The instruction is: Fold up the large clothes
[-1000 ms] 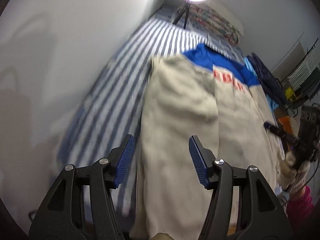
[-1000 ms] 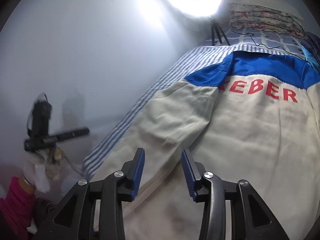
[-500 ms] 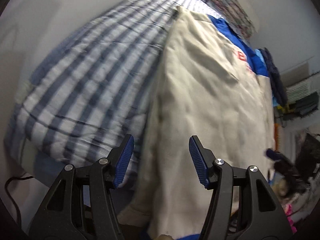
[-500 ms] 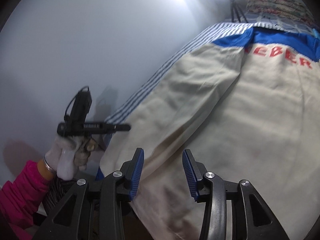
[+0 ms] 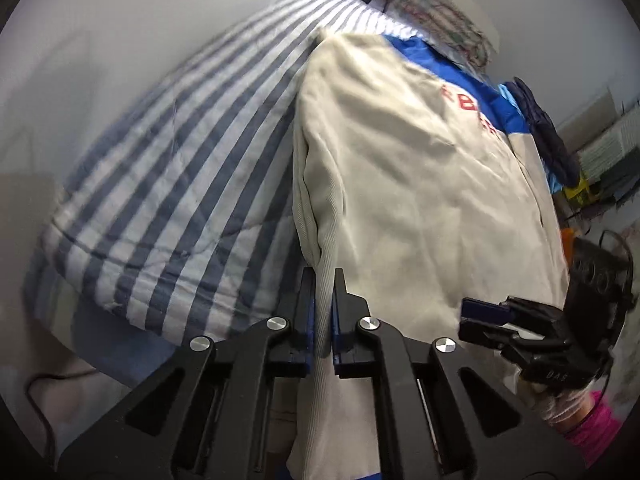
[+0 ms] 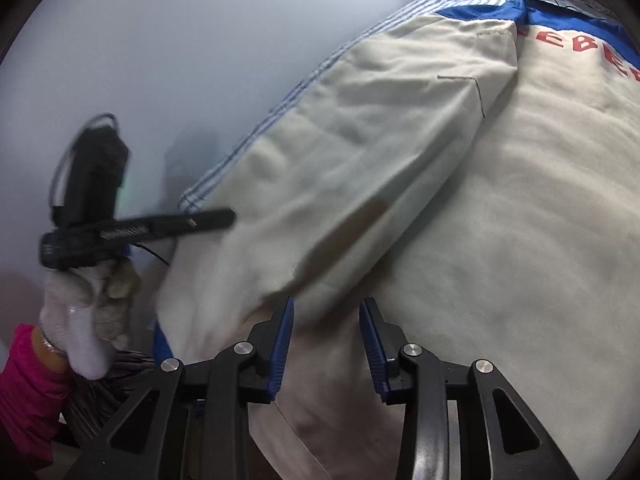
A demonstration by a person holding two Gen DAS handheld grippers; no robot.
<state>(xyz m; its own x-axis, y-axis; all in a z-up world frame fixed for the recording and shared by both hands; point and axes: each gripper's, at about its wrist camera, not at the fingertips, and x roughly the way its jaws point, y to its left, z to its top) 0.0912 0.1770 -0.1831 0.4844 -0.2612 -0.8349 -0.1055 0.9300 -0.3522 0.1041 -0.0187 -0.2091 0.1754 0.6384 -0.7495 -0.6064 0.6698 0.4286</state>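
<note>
A large beige jacket with a blue yoke and red letters lies flat on a blue-and-white striped bed. My left gripper is shut on the jacket's left bottom edge, the cloth pinched between its blue pads. In the right wrist view the jacket has its sleeve folded over the body. My right gripper is open, its fingers just above the hem near the sleeve's cuff. The right gripper also shows in the left wrist view.
A ring light glows at the head of the bed. Folded patterned bedding lies at the far end. Dark clothes and clutter sit to the right of the bed. A white wall runs along the left.
My left gripper has dropped to the jacket's bottom edge and shut on it. My right gripper has come down toward the hem and stayed open.
</note>
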